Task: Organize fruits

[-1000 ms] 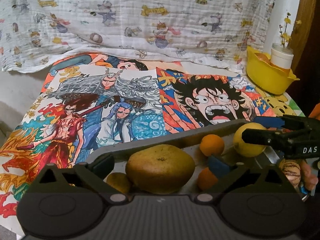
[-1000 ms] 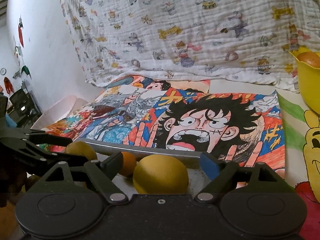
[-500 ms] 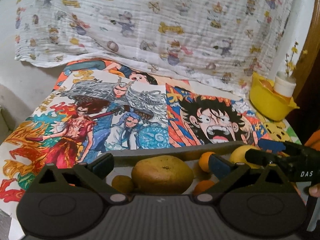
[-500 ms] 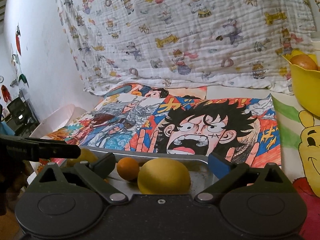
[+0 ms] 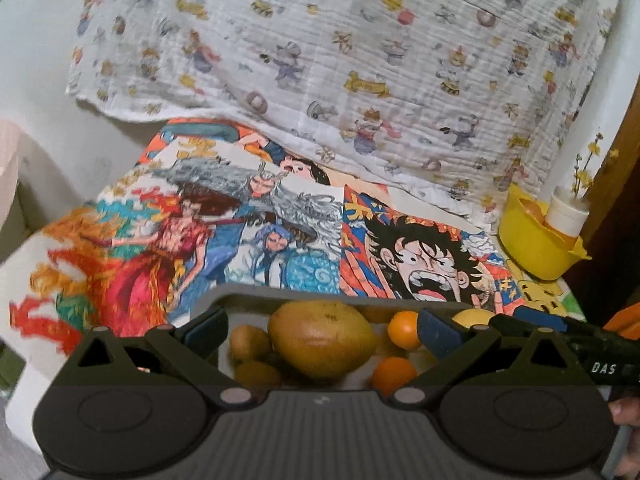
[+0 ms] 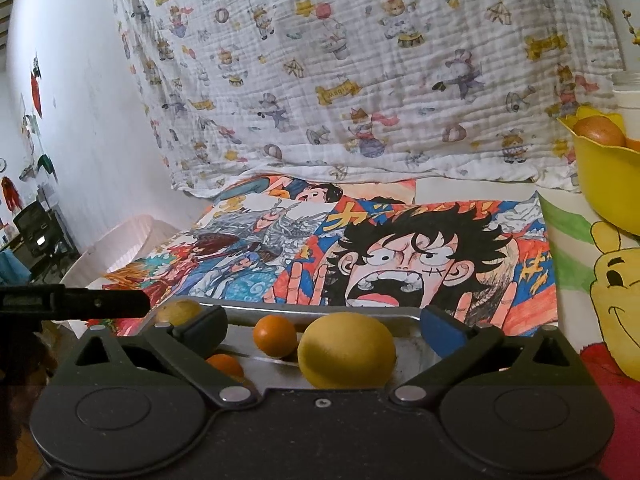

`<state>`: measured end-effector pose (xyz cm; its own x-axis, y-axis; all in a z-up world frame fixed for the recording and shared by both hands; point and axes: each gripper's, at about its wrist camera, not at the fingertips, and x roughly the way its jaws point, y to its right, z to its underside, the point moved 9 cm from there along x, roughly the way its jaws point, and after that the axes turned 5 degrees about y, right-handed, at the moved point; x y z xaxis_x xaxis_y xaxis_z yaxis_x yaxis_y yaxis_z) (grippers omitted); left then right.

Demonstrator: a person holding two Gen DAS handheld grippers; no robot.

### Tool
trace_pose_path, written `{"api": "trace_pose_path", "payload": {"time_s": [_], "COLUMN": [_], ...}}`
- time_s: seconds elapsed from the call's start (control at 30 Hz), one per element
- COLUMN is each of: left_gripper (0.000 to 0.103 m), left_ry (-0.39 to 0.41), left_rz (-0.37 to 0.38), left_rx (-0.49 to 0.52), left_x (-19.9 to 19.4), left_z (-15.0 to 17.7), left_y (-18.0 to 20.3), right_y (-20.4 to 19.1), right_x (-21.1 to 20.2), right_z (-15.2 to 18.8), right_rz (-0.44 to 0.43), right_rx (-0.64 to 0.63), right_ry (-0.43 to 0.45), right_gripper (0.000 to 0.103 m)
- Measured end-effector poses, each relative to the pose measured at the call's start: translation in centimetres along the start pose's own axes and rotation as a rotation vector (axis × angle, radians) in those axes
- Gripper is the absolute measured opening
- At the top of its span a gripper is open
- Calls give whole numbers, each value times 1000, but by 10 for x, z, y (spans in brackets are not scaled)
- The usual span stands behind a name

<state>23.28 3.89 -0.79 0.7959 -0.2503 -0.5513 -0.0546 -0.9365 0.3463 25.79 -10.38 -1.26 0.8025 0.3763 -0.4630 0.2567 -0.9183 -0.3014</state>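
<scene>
A metal tray [image 5: 224, 294] holds the fruit. In the left wrist view a big yellow-green mango [image 5: 322, 338] lies between the wide jaws of my left gripper [image 5: 323, 317], whose pads stand clear of it. Two oranges [image 5: 404, 328] and small brownish fruits [image 5: 248, 342] lie around it. In the right wrist view a lemon [image 6: 346, 350] sits in the tray between the jaws of my right gripper [image 6: 324, 316]. These jaws are opening and do not touch it. An orange [image 6: 276, 336] lies to its left.
A yellow bowl [image 6: 608, 184] with fruit in it stands at the back right, beside a white cup [image 5: 566, 216]. Cartoon posters [image 5: 280, 240] cover the table, and a printed cloth [image 6: 360, 80] hangs behind. A person's hand shows at the right edge of the left wrist view.
My right gripper's jaws have spread wider around the lemon. My left gripper has drawn back, risen a little and rolled, so its view shows more of the table. The mango still lies in the tray.
</scene>
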Motion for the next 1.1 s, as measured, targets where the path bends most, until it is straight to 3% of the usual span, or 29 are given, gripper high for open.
{"api": "trace_pose_path", "payload": {"time_s": [0.6,1.1], "left_gripper": [102,102], "left_ry": [128,175], "left_rz": [-49,-121], "left_rx": [-72,5], "left_x": [-43,-70], "left_z": [14,31], "left_y": [-7,-8], "right_y": [-23,-43], "right_x": [-37,-59], "right_z": [7,14], "right_rz": [48,61], "right_rx": [-71,-88], "right_ry": [75,129], "right_gripper": [102,102]}}
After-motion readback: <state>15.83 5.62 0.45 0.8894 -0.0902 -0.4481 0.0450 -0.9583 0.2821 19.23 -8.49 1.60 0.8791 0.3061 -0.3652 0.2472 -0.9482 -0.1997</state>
